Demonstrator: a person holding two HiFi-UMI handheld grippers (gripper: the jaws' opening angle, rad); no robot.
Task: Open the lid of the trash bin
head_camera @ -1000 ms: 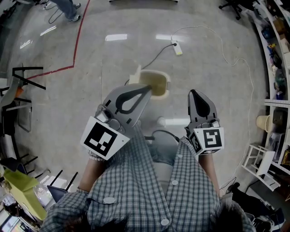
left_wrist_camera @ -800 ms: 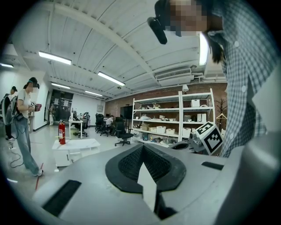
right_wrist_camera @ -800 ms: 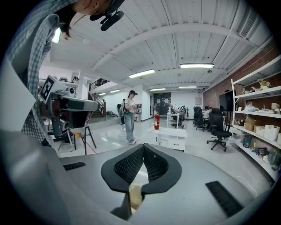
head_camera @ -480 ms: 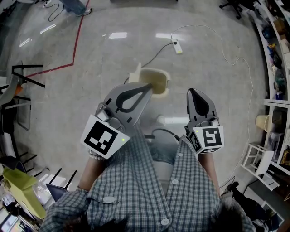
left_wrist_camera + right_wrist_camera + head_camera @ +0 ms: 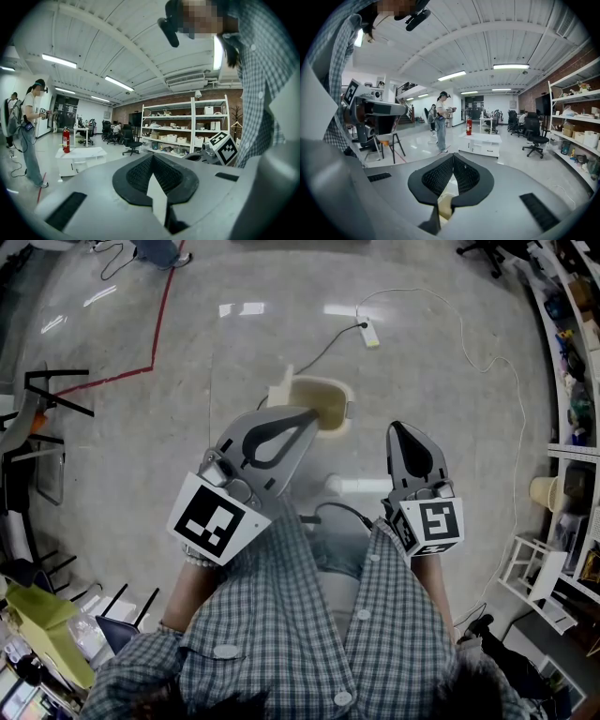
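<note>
A small cream trash bin point(image 5: 321, 407) stands on the floor ahead of the person. Its top shows tan, and a cream flap point(image 5: 280, 390) sticks up at its far left corner. My left gripper point(image 5: 307, 415) is held above it, the tip over the bin's near left edge in the head view, jaws shut on nothing. My right gripper point(image 5: 398, 430) hovers to the bin's right, apart from it, also shut and empty. In the left gripper view the left gripper point(image 5: 152, 157) points out into the room, as does the right gripper point(image 5: 453, 155) in its own view.
A power strip point(image 5: 372, 335) with white cable lies beyond the bin. A red tape line point(image 5: 159, 315) crosses the floor at far left, near a black stand point(image 5: 52, 399). Shelving point(image 5: 572, 352) and a white rack point(image 5: 539, 573) line the right side. A person point(image 5: 440, 122) stands further off.
The head view has tipped slightly, so the bin sits a little higher in the picture. Both grippers keep their places and stay shut. The person's feet at top left have moved out.
</note>
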